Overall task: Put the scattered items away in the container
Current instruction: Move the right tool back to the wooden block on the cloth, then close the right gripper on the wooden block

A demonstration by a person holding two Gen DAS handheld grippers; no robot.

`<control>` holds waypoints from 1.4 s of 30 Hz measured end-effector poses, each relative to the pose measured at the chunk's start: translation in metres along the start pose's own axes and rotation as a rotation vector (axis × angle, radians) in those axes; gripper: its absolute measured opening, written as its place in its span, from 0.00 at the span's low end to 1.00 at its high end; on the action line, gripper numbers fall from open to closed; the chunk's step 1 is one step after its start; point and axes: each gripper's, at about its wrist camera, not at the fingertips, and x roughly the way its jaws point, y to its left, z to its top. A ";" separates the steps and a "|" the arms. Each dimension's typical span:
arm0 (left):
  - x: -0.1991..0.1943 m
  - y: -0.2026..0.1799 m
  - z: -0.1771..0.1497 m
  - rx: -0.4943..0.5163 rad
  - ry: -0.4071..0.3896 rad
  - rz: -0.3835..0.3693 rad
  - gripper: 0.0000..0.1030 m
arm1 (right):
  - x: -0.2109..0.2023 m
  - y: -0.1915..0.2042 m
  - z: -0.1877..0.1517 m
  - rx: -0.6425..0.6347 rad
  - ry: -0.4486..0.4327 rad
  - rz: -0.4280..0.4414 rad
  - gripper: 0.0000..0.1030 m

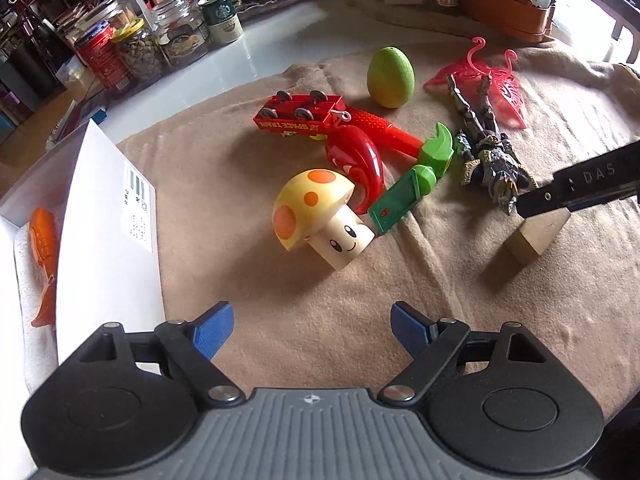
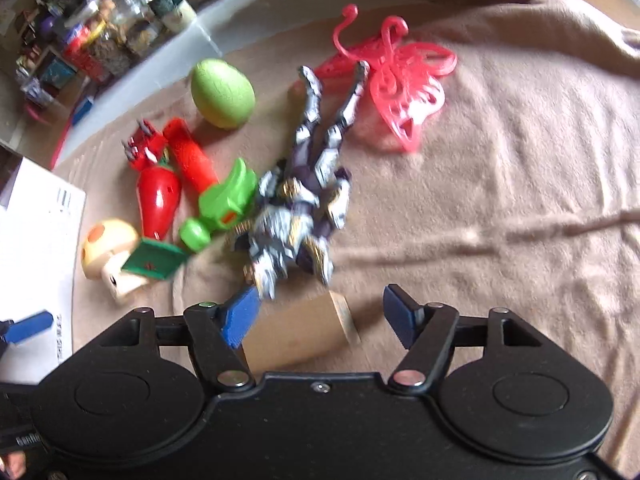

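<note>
Container: white box (image 1: 108,216) sitting at the left edge of the surface, flap standing up; one orange toy (image 1: 44,264) lying inside on white padding.
Progress: judging by that, the tidying is only beginning; most items are still lying out on the tan blanket (image 1: 280,288).
Remaining, hard plastic: mushroom (image 1: 316,220) with smiling face, lying tilted; glossy red chili (image 1: 360,168); red train car (image 1: 298,114), wheels up; green egg (image 1: 390,78); lacy pink butterfly (image 2: 400,92).
Remaining, other: jointed grey figure (image 2: 300,200); plain wooden block (image 2: 298,330).
Left tongs (image 1: 312,332): standing apart, holding nothing, hovering short of the mushroom.
Right tongs (image 2: 318,316): standing apart around the wooden block, pads not pressing it.
</note>
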 end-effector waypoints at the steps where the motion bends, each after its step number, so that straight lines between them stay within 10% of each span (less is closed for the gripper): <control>1: -0.001 0.001 0.000 -0.002 -0.001 -0.002 0.84 | -0.002 -0.002 -0.003 0.002 0.019 -0.004 0.63; 12: 0.004 -0.011 -0.002 0.048 0.019 -0.003 0.84 | -0.042 0.012 -0.031 -0.250 -0.021 -0.276 0.64; 28: -0.002 0.020 -0.004 -0.027 0.023 -0.022 0.85 | -0.027 0.080 0.001 -0.301 -0.176 -0.044 0.63; 33: 0.001 0.023 -0.006 -0.025 0.034 -0.022 0.85 | -0.005 0.104 0.019 -0.314 -0.185 -0.122 0.63; 42: -0.005 0.021 -0.003 -0.024 0.016 -0.040 0.85 | -0.002 0.032 -0.008 -0.154 -0.024 -0.232 0.64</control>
